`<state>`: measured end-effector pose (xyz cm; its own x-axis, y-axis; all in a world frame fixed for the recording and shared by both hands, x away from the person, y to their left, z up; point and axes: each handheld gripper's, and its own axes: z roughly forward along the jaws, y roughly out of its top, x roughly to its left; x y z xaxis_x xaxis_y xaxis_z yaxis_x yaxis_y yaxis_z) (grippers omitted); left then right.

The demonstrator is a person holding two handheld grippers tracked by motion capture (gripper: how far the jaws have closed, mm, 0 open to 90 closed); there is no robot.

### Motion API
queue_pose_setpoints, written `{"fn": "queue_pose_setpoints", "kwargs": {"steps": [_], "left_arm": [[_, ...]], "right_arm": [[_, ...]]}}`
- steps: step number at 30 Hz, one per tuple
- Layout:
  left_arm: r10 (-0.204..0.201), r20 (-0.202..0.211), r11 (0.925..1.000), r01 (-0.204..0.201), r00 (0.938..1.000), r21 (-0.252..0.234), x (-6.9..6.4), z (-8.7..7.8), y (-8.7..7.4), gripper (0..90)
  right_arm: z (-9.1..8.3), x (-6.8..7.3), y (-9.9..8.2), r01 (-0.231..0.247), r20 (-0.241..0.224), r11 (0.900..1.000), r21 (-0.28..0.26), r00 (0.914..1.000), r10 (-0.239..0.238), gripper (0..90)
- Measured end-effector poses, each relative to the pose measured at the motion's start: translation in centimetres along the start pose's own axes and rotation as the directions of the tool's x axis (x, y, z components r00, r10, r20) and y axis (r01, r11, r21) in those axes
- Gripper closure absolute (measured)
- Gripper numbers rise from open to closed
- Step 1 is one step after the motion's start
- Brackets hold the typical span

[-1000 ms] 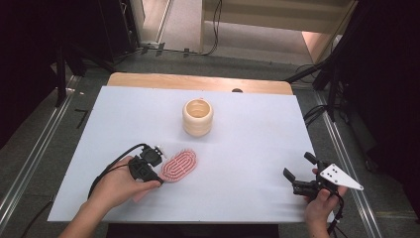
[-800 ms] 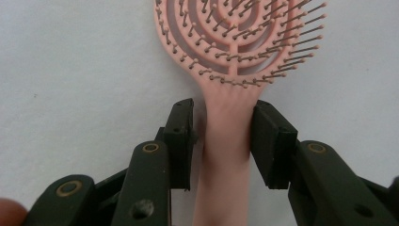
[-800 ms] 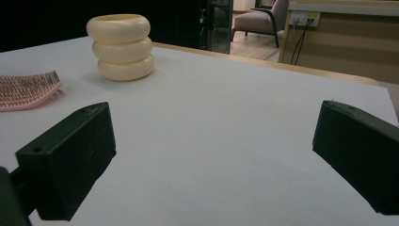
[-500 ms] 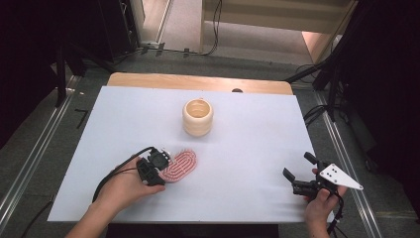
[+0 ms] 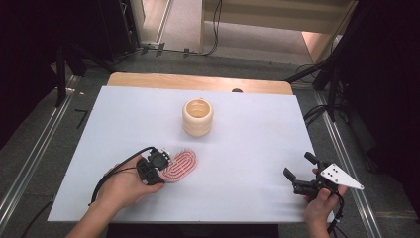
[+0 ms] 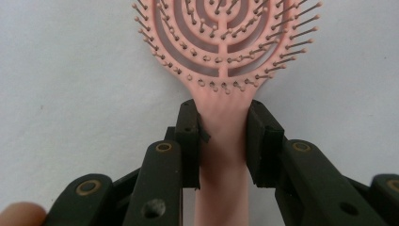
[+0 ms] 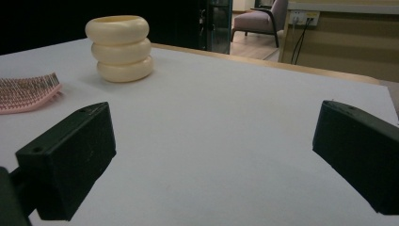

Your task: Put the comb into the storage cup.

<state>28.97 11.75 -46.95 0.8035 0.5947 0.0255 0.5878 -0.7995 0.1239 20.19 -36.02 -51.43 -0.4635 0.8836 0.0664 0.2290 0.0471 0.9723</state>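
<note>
Now, check:
Left gripper (image 6: 221, 136): your jaws have just been closing, pinching the brush (image 6: 223, 61) neck for lifting.
Right gripper (image 7: 211, 165): jaws spread, idle above the desk (image 5: 247, 148).

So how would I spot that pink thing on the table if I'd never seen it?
Look at the white table top, then its near left part in front of the cream ringed pot. There lies the pink hairbrush, bristles up, its handle between the left gripper's jaws, which have just been closing. Nothing else there is pink and flat.
</note>
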Motion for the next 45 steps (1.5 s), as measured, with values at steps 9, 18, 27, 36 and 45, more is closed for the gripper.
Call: {"fn": "queue_pose_setpoints", "kwargs": {"steps": [9, 18, 27, 36, 45], "left_arm": [[-0.015, 0.003, 0.9994, 0.015, 0.9999, 0.031, 0.07, -0.02, 0.39, 71.4], [-0.017, 0.0, 0.9994, 0.017, 0.9998, 0.029, 0.02, 0.01, 0.4, 71.5], [-0.013, 0.021, 0.9994, 0.012, 0.9997, 0.034, 0.3, -0.06, 0.4, 71.6], [-0.03, 0.032, 0.9994, 0.03, 0.999, 0.018, 0.48, -0.12, 0.22, 71.7], [-0.023, 0.043, 0.9997, 0.022, 0.9988, 0.015, 0.6, -0.18, 0.12, 71.6]], "right_arm": [[0.0, 0.02, -0.03, -0.004, 0.004, 1.0, -0.002, 1.0, 0.004, 0.0], [-0.01, -0.07, -0.03, -0.011, 0.013, 0.9999, 0.002, 0.9999, 0.011, 0.0], [0.0, -0.12, -0.04, -0.014, 0.019, 0.9999, -0.002, 0.9997, 0.014, 0.0], [-0.04, -0.18, -0.04, -0.021, 0.015, 0.9998, -0.004, 0.9997, 0.021, 0.0], [0.0, -0.11, -0.01, -0.009, 0.022, 1.0, 0.002, 0.9997, 0.009, 0.0]]}}
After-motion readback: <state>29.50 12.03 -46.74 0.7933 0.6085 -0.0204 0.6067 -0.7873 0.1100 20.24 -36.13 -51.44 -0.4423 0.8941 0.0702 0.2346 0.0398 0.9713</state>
